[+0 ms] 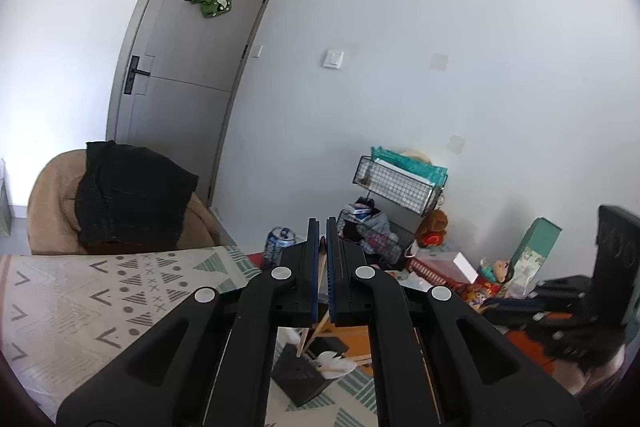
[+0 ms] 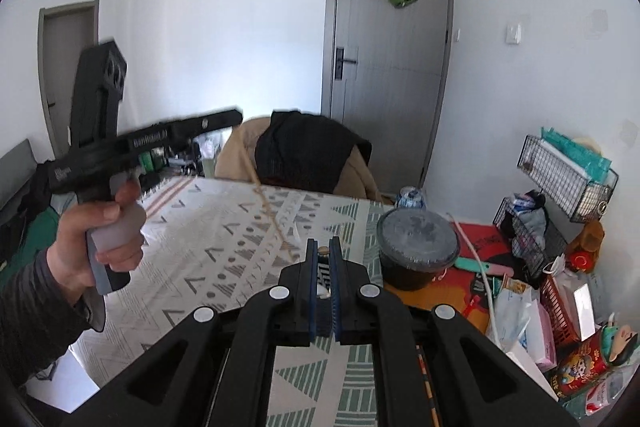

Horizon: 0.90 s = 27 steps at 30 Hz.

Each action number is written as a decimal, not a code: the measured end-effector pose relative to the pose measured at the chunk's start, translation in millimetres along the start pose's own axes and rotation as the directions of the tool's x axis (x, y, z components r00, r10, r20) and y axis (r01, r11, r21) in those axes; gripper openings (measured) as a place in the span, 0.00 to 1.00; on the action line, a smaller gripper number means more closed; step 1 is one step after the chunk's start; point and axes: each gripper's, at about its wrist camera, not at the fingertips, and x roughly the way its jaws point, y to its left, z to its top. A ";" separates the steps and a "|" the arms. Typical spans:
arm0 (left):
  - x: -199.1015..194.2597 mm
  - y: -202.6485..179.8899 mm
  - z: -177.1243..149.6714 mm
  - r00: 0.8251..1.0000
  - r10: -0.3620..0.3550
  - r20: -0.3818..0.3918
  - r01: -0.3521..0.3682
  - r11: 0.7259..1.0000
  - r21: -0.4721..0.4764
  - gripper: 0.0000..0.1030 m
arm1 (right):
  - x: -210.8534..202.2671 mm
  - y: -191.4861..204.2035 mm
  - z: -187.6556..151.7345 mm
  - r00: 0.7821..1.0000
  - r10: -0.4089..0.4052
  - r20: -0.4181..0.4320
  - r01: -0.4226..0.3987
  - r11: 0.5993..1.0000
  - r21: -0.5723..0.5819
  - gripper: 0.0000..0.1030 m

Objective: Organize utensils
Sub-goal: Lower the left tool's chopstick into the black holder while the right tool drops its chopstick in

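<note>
My left gripper point(image 1: 323, 223) is shut on a thin wooden chopstick point(image 1: 310, 327) that hangs down below its fingers. In the right wrist view the same gripper point(image 2: 236, 117) is raised at the left in a person's hand point(image 2: 100, 227), with the blurred chopstick point(image 2: 272, 211) slanting down over the table. My right gripper point(image 2: 324, 247) is shut on a slim utensil point(image 2: 323, 269) with a striped shaft and a wooden tip; the rest of it is hidden. Beneath the left gripper lie a white spoon point(image 1: 336, 363) and a black holder point(image 1: 298, 373).
The table carries a patterned cloth point(image 2: 224, 235). A lidded black bowl point(image 2: 418, 247) stands at its right edge, with a blue can point(image 2: 412, 197) behind. A chair with dark clothing point(image 2: 304, 151) sits at the far side. Wire racks point(image 2: 568, 171) and packets crowd the right.
</note>
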 end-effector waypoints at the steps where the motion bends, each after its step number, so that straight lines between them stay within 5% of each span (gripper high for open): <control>1: 2.2 -2.0 0.1 1.000 -0.001 0.001 0.001 1.000 0.002 0.04 | 4.9 -1.0 -0.3 1.000 0.002 -0.012 -0.002 1.000 0.000 0.06; 9: 31.6 -9.3 -8.0 0.999 -0.016 -0.043 0.017 1.000 0.020 0.04 | 47.4 -7.0 4.4 0.993 0.002 -0.118 -0.005 1.000 -0.023 0.06; 17: 77.6 7.4 -42.3 0.976 -0.031 -0.217 0.031 1.000 -0.005 0.05 | 81.4 -12.6 7.6 0.986 0.023 -0.165 -0.026 1.000 -0.016 0.06; 19: 84.4 11.4 -50.4 0.967 -0.033 -0.251 0.031 0.999 -0.012 0.13 | 88.2 -14.5 6.2 0.985 0.031 -0.170 -0.032 0.999 -0.005 0.06; 21: 84.1 16.7 -54.0 0.969 -0.031 -0.245 0.027 0.999 -0.022 0.33 | 95.7 -15.5 4.2 0.983 0.039 -0.177 -0.039 0.999 0.003 0.06; 27: 61.8 38.7 -49.4 0.976 0.014 -0.218 -0.020 0.999 -0.027 0.51 | 125.7 -12.8 -3.1 0.975 0.049 -0.216 -0.047 0.999 0.017 0.07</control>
